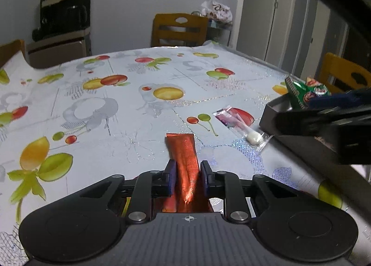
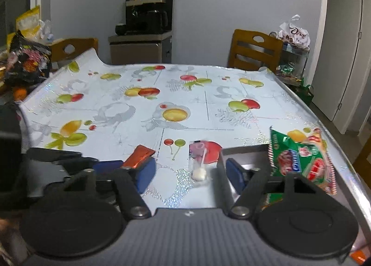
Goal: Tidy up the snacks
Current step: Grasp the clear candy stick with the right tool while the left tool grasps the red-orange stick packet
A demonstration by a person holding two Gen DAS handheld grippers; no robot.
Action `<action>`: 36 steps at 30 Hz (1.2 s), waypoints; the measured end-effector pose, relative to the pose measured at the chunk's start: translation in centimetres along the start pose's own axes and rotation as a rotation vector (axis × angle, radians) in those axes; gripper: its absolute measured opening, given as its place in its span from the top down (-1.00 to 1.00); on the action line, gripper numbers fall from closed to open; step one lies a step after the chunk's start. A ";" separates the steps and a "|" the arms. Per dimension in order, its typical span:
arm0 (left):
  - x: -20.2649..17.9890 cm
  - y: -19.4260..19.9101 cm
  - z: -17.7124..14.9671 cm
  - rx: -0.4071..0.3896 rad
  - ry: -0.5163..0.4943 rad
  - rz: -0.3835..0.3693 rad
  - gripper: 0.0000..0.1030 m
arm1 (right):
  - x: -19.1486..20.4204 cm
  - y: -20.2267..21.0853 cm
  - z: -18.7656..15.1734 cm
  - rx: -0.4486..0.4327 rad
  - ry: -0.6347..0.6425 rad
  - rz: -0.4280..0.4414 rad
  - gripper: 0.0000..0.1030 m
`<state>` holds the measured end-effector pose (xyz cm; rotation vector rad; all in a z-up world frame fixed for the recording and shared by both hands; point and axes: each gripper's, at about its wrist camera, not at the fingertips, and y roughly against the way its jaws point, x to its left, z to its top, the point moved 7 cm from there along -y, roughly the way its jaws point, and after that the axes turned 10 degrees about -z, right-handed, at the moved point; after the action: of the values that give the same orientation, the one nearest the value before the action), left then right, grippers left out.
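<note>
My left gripper is shut on an orange-red foil stick packet, whose far end rests on the fruit-print tablecloth. To its right lies a lollipop in a clear and pink wrapper. Beyond that is a dark open box holding a green snack bag. In the right wrist view my right gripper stands open. The lollipop lies on the cloth between its fingers, untouched. Its right finger hangs past the box's left wall, beside the green bag. The left gripper shows with the packet.
Wooden chairs stand at the far and right sides of the table. A black snack bag sits off the left edge. A cabinet with a coffee machine is against the wall. The table's right edge runs just past the box.
</note>
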<state>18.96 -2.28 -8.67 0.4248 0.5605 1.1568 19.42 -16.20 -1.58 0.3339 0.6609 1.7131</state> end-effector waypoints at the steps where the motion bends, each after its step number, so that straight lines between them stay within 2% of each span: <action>1: 0.1 0.0 0.0 -0.002 0.007 -0.009 0.54 | 0.2 -0.7 0.0 0.007 0.005 -0.010 -0.03; 3: 0.1 -0.1 0.1 -0.002 0.008 -0.014 0.54 | 0.6 -2.3 0.3 0.024 0.006 -0.031 0.07; 9: 0.2 -0.2 0.0 -0.005 0.017 -0.027 0.54 | 1.5 -6.1 0.5 0.089 -0.033 -0.042 0.08; 20: 0.2 -0.2 0.0 -0.006 0.025 -0.032 0.54 | 2.4 -11.1 0.1 0.156 -0.003 -0.109 0.08; 23: 0.2 -0.2 0.0 -0.006 0.025 -0.032 0.54 | 2.5 -11.4 0.0 0.140 0.026 -0.118 0.09; 25: 0.2 -0.2 0.0 -0.006 0.025 -0.032 0.54 | 2.6 -11.5 -0.1 0.139 0.034 -0.115 0.38; 28: 0.2 -0.2 0.0 -0.006 0.025 -0.032 0.54 | 2.5 -11.3 -0.2 0.137 0.033 -0.105 0.48; 36: 0.1 -0.2 -0.1 -0.002 0.011 -0.028 0.53 | 2.5 -9.0 -1.6 0.158 0.027 -0.066 0.55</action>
<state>19.10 -2.29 -8.89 0.4078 0.5729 1.1338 25.10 -13.01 -8.47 0.3954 0.8211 1.6094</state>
